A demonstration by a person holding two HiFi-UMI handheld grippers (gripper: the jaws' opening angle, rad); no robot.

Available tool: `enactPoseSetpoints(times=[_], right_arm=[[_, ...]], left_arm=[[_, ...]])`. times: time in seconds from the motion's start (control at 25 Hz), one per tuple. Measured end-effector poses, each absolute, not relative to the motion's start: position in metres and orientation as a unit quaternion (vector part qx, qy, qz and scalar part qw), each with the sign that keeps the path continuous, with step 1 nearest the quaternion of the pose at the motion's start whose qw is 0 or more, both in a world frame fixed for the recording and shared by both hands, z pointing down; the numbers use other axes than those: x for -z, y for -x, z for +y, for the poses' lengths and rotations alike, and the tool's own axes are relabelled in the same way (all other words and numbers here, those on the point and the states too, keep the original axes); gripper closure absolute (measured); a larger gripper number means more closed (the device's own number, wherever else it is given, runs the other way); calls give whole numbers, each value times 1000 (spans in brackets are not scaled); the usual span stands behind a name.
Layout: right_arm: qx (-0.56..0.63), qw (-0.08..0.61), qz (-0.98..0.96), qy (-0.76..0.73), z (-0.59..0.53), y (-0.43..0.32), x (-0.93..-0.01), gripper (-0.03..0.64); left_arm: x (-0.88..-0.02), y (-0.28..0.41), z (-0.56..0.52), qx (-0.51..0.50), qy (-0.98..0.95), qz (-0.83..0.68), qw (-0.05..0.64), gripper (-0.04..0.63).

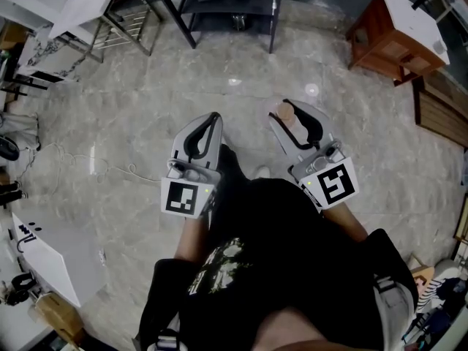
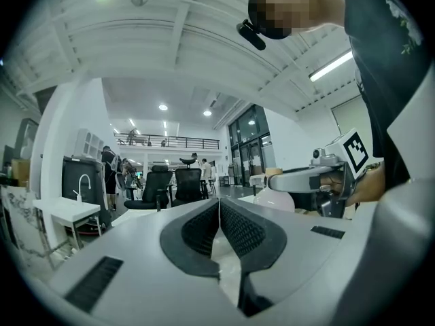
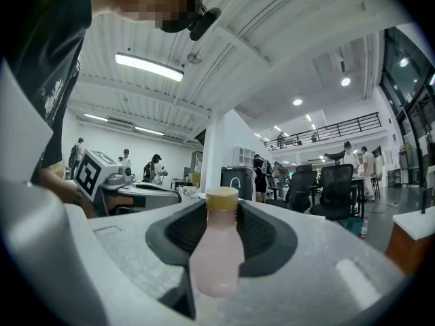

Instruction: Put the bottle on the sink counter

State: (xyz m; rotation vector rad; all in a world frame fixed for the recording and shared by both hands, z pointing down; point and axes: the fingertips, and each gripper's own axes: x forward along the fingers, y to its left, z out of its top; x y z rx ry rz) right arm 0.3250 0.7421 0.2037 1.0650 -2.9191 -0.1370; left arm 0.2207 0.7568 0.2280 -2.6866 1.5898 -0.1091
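Grasping the bottle [image 3: 216, 250], right fingers [image 3: 270, 236] hang over marble floor [image 1: 241, 57]; left fingers [image 2: 243, 231] clenched.

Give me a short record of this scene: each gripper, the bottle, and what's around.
Left gripper: jaws shut, empty
Right gripper: jaws shut on the bottle
Bottle: pink, tan cap, upright between the right jaws, not yet on any counter
Below: marbled floor
Nearby: white counter with a tap, off to the left in the left gripper view
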Motion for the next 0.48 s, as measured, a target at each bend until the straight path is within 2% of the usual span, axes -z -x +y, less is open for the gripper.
enactPoseSetpoints(times=[0.48], right_arm=[[53,14,-930,-363,653,-298,-202,486]], left_arm=[[-223,-198,659,35,875,482,18,575]])
